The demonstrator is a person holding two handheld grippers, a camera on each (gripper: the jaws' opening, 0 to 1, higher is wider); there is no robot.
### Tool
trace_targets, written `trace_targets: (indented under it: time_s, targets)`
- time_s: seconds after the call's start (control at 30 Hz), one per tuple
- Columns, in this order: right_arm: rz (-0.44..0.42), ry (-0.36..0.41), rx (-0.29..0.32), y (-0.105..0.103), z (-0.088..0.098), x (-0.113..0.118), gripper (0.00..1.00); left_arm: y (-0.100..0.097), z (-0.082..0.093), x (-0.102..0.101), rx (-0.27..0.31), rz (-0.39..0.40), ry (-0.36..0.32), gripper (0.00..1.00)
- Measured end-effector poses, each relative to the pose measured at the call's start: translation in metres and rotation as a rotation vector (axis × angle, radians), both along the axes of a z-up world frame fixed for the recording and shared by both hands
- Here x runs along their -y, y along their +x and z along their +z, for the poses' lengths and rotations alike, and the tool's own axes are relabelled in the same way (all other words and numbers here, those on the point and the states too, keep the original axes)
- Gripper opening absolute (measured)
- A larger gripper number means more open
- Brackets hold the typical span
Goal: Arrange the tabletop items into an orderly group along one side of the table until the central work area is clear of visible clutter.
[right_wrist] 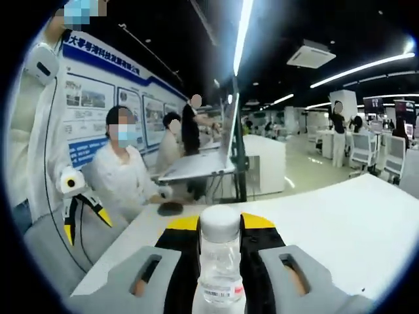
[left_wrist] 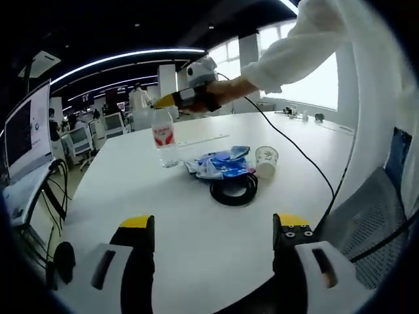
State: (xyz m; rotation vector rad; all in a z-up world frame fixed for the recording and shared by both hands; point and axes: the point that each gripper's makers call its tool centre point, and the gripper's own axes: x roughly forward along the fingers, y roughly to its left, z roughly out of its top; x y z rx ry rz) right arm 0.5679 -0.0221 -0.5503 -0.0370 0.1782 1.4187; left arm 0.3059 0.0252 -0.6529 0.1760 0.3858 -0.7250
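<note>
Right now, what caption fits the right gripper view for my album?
The right gripper clamps a clear plastic water bottle with a white cap above the white table.

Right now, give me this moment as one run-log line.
right gripper: shut on water bottle | left gripper: open, empty | black tape roll, paper cup, blue wrapper: mid-table

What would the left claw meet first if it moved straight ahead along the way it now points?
Probably the black ring lying flat on the white table, just ahead of the open left claw; the blue packets lie beyond. Depth is uncertain.
</note>
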Motion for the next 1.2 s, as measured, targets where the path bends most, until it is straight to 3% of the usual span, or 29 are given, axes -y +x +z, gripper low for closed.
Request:
trace_targets:
  time_s: [0.2,0.43,0.73,0.97,1.2]
  targets:
    - [-0.008,0.008,-0.001,0.024,-0.008,0.006,0.19,0.000,-0.005,-0.001,-0.014,0.008,0.015,0.74]
    - [-0.003,-0.030,-0.013,0.033,-0.030,0.008,0.19,-0.001,-0.010,-0.001,-0.032,0.008,0.029,0.73]
    - [-0.014,-0.025,0.012,0.054,-0.039,0.012,0.19,-0.001,-0.016,-0.003,-0.052,0.013,0.044,0.72]
    - [0.018,-0.074,0.045,0.057,-0.050,0.012,0.19,-0.001,-0.018,-0.005,-0.055,0.017,0.050,0.72]
    - [0.033,-0.061,0.051,0.056,-0.049,0.014,0.20,0.002,-0.018,-0.010,-0.060,0.041,0.051,0.73]
